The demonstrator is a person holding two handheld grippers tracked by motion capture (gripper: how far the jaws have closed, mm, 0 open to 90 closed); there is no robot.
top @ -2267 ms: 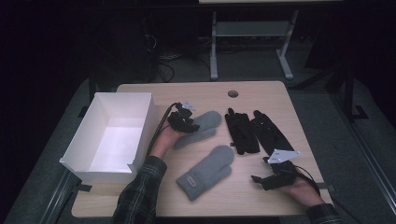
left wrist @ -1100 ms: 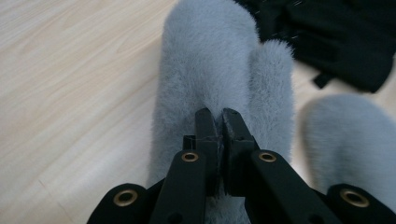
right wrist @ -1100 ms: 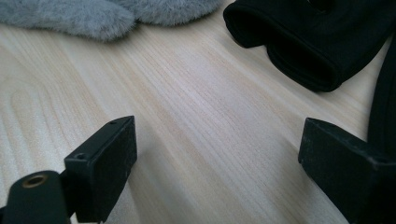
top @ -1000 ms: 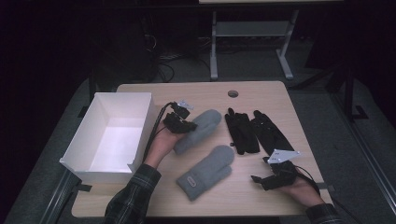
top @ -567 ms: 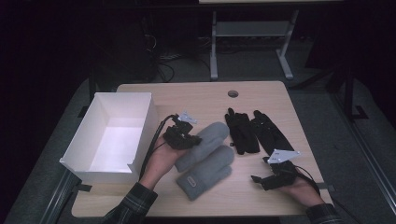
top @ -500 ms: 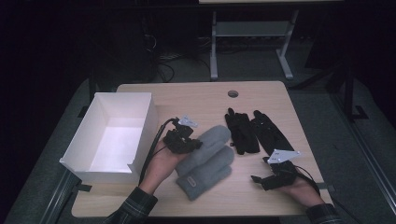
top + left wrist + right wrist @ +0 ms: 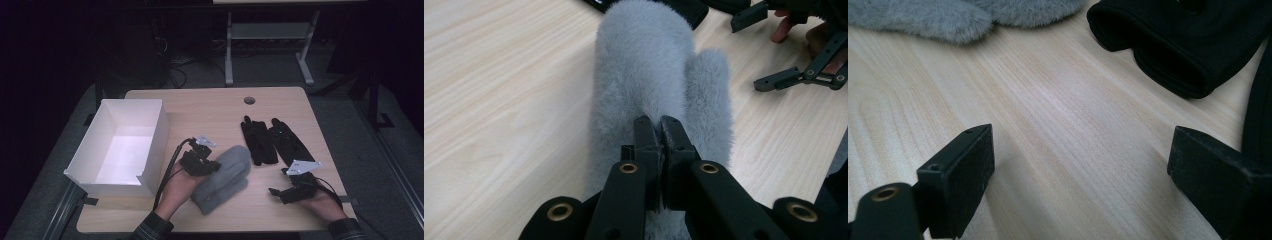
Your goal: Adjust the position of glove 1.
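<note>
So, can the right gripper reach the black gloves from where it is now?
Probably yes. The right gripper stands open, and bare table lies between it and the black gloves; nothing blocks the way.

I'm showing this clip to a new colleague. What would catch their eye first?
Probably the fluffy grey mitten pinched in the left gripper, lying on a second grey mitten at the table's middle front. Next, the white box at the table's left, and the pair of black gloves beyond the open right gripper.
</note>
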